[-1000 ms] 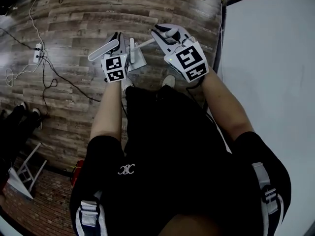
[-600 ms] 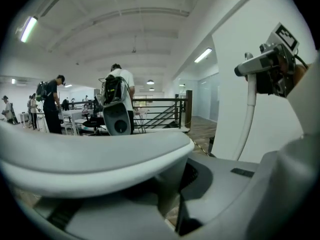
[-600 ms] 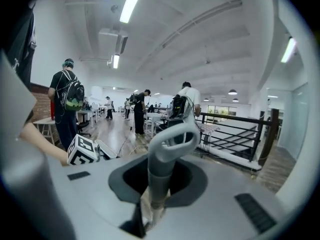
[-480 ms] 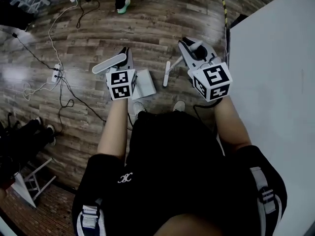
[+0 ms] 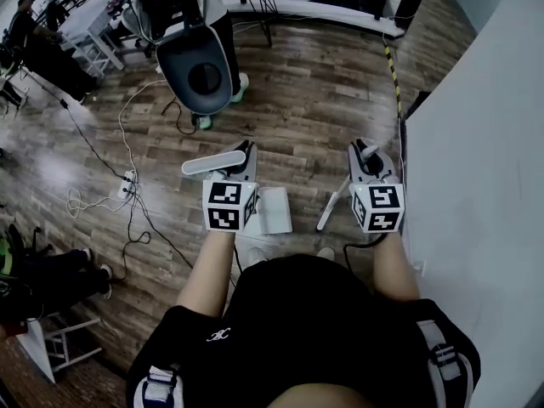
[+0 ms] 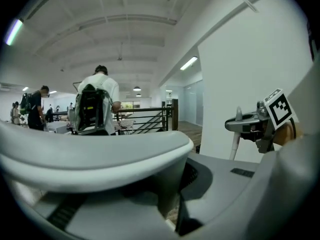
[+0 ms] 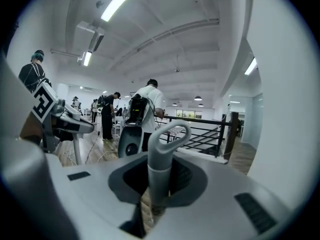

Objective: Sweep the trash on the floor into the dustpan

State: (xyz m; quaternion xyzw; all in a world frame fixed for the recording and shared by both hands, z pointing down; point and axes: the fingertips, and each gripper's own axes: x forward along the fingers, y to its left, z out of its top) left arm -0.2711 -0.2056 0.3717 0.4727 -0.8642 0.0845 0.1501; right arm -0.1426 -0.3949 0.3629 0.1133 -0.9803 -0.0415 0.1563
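We see the left gripper [image 5: 241, 160] pressed together on the dustpan handle [image 5: 212, 162]. In the left gripper view that pale grey bar [image 6: 95, 154] lies crosswise over the jaws, with its stem pinched in the narrow gap between them. The white dustpan [image 5: 274, 210] hangs beside this gripper's marker cube, above the wooden floor [image 5: 323, 100] and just in front of the holder's shoes. The right gripper [image 5: 364, 155] pinches the broom handle [image 7: 160, 154], whose grey shaft stands upright between the jaws and ends in a loop. From the head view we see the pale shaft [image 5: 332, 210] slant down and leftward from that gripper, close to the floor's right edge where the white wall [image 5: 476, 143] rises. The two grippers are level with each other and apart, with the dustpan and shaft between them. We cannot make out any trash on the boards. Cables [image 5: 127, 143] trail across the floor towards its left edge, and another person [image 5: 191, 24] stands near the far edge, in front of a dark railing [image 6: 145, 119].
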